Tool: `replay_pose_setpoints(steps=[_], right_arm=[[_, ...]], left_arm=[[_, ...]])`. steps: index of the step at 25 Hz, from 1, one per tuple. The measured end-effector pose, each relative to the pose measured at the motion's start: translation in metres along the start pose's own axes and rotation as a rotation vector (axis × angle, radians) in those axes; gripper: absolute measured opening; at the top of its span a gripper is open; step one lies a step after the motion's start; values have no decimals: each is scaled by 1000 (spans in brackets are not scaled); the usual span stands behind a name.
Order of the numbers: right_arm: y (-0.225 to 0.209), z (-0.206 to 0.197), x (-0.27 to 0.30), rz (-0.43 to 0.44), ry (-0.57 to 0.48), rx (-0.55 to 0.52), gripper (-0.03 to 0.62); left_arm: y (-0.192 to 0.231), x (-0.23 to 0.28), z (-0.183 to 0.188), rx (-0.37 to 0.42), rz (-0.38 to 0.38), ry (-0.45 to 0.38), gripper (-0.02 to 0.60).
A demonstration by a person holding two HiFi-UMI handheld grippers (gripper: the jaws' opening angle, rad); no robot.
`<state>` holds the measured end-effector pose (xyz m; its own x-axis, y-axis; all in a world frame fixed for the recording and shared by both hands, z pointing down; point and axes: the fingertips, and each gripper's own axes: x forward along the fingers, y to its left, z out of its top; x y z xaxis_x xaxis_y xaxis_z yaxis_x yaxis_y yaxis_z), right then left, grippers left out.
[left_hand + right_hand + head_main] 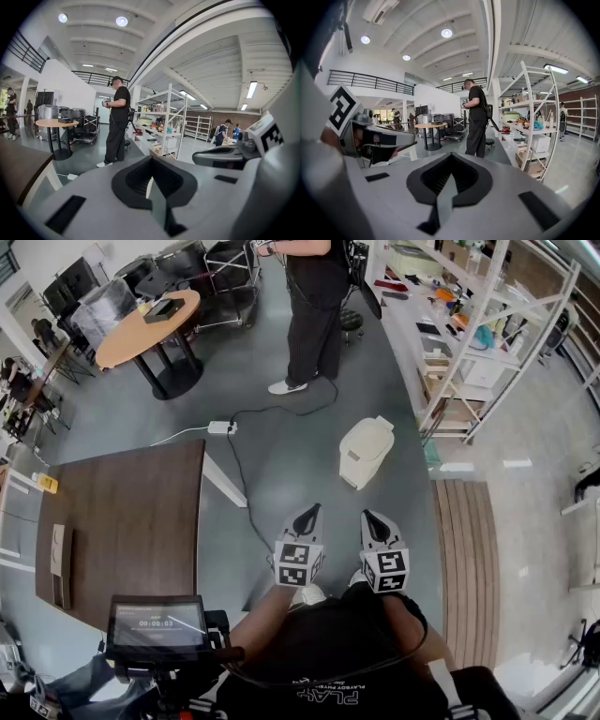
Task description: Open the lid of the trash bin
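A cream trash bin [365,452] with its lid down stands on the grey floor, ahead of me and slightly right. My left gripper [308,514] and right gripper [372,517] are held side by side close to my body, pointing toward the bin and well short of it. Both have their jaws together with nothing between them. In the left gripper view the left gripper [151,180] fills the lower frame, and in the right gripper view the right gripper [449,178] does the same. The bin is hidden behind the jaws there.
A dark brown table [122,521] is at my left, and a screen device [157,624] sits by my body. A power strip [222,427] and its black cable lie on the floor left of the bin. A person [314,315] stands beyond it. White shelving [469,343] lines the right.
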<state>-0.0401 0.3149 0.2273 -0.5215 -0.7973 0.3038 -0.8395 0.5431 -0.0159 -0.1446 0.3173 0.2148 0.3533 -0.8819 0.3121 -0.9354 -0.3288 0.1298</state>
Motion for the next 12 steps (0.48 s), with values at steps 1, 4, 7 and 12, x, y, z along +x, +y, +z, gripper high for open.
replay_pose_setpoints(steps=[1,4,7,12], right_arm=[[1,-1,-1,1,4,3,-2],[2,-4,-1,8,17,9,-2],[-3,-8,5,14,28,15,-2],[-27,-2,26,-14,21,30,-2]], left_arm=[[-1,-2,-2,-4,0,5,-3],[-3,-3,-9,-13,1,25,-3],[-1,3,-16,-21,14,44,-3],[10,25,-9,-20,35,52,-3]])
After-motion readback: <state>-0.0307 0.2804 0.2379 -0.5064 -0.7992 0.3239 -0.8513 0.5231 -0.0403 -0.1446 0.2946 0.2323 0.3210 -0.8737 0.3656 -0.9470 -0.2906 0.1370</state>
